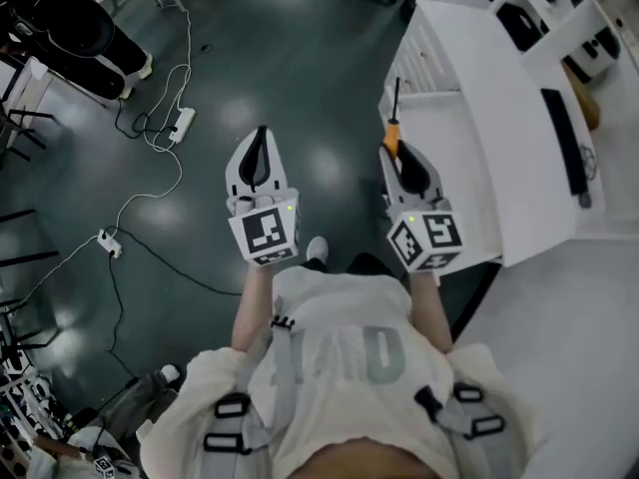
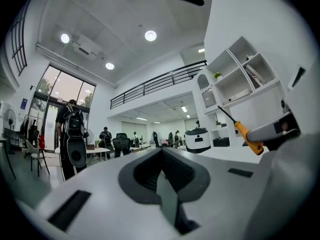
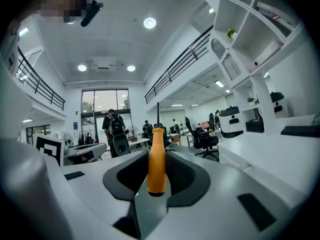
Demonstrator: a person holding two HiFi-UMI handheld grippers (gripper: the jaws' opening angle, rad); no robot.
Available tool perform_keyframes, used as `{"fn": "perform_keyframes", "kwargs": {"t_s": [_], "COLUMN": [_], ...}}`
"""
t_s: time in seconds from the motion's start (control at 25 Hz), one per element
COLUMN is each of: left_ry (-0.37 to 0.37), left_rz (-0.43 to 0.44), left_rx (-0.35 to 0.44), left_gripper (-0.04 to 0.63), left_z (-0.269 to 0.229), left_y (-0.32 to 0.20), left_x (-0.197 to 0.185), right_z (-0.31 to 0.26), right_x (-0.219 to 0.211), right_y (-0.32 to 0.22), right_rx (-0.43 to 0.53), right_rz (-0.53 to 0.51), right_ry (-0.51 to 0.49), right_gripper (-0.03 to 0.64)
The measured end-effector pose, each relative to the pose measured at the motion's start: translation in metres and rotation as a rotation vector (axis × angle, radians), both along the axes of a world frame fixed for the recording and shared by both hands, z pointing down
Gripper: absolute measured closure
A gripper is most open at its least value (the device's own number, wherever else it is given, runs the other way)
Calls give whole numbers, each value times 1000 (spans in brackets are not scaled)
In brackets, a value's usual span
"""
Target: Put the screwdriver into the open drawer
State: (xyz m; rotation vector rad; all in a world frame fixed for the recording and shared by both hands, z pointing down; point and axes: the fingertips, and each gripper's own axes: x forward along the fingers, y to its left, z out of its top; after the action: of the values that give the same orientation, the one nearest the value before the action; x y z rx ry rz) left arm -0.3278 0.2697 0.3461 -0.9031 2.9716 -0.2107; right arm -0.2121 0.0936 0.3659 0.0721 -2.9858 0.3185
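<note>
Head view: I see both grippers held out level in front of the person, side by side and well apart.

1. Left gripper (image 1: 261, 146): jaws are clenched together to a point. Its own view shows nothing between them, so it is empty.
2. Right gripper (image 1: 398, 154): jaws are clamped on the screwdriver (image 1: 393, 131). The right gripper view shows the orange handle gripped between the pads, butt end toward the camera. The dark shaft runs straight forward past the jaw tips.
3. The left gripper view shows the same tool off to its right, handle in the other gripper's jaws and shaft slanting up and away.
4. Desk (image 1: 504, 128): white, just to the right of the right gripper and stretching ahead of it. A lower white ledge (image 1: 431, 78) lies just ahead of the shaft tip. I cannot tell whether this ledge is the drawer.
5. Power strip (image 1: 182, 122): on the dark floor, ahead and left of the left gripper, with white cables trailing from it.
</note>
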Motion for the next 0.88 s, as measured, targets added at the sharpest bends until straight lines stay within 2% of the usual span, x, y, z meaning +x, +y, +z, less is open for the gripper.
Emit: {"fn": "perform_keyframes", "kwargs": {"t_s": [0.12, 0.24, 0.4, 0.76, 0.88], "left_ry": [26, 41, 24, 52, 57], "left_rz": [1, 6, 11, 3, 27], "left_rx": [15, 50, 39, 49, 62], "left_gripper": [589, 589, 589, 589, 589], "left_z": [3, 3, 3, 6, 4], "left_y": [-7, -20, -33, -44, -62], "left_x": [-21, -19, -17, -23, -21], "right_z": [-9, -8, -2, -5, -5], "right_x": [-19, -19, -22, -27, -20], "right_y": [0, -8, -25, -38, -52], "right_rx": [0, 0, -16, -17, -19], "right_rz": [-2, -10, -10, -9, 16], "right_ry": [-10, -5, 10, 3, 1], "right_gripper": [511, 512, 512, 512, 512]}}
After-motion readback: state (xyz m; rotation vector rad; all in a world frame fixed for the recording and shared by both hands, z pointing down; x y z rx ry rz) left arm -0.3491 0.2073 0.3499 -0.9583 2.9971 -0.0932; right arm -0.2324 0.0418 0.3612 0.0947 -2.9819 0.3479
